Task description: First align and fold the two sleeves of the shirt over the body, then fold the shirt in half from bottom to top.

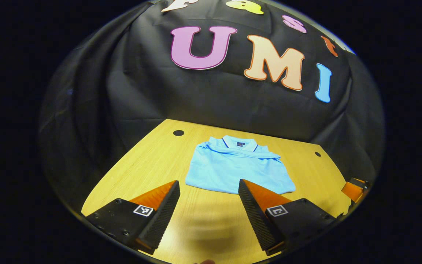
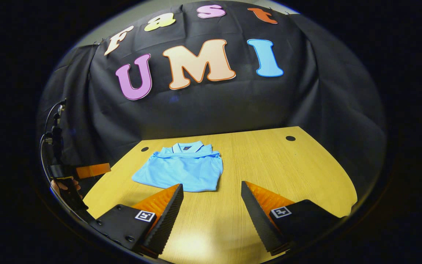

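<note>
A light blue polo shirt [image 1: 236,167] lies folded into a compact rectangle on the wooden table [image 1: 152,161], collar toward the far wall. In the left gripper view my left gripper [image 1: 208,187] stands open just short of the shirt's near edge, nothing between its fingers. The right gripper view shows the same shirt [image 2: 181,168] at left of centre. My right gripper [image 2: 212,190] is open too, its left finger near the shirt's near right corner. The other gripper [image 1: 355,190] peeks in at the right edge of the left gripper view.
The table has small dark round holes [image 1: 178,132] [image 2: 290,138] near its far corners. The black cloth wall [image 2: 211,106] closes the back. At the left edge of the right gripper view a hand [image 2: 62,185] holds the other gripper [image 2: 92,170], with cables above.
</note>
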A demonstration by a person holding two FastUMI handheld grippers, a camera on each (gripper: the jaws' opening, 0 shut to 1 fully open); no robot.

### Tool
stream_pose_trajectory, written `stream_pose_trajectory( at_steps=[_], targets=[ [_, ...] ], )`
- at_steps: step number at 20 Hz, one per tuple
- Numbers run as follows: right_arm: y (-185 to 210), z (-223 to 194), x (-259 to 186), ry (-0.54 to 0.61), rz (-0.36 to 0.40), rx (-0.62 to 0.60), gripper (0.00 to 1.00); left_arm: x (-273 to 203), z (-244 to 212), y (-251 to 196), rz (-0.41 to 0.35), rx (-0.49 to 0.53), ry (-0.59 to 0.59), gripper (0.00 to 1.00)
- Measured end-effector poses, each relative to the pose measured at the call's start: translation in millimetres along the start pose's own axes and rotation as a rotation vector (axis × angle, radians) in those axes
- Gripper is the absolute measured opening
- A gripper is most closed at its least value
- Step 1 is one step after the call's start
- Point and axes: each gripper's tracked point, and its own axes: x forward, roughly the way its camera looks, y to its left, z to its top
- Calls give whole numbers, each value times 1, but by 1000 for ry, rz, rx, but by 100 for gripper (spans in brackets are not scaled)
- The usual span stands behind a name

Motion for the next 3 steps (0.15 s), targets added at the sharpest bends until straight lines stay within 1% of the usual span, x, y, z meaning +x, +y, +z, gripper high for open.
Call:
stream_pose_trajectory(
  at_steps=[3],
  targets=[
    [-12,6,-7,-21,-21,24,98,-7,3,-10,-12,23,-14,96]
  ],
)
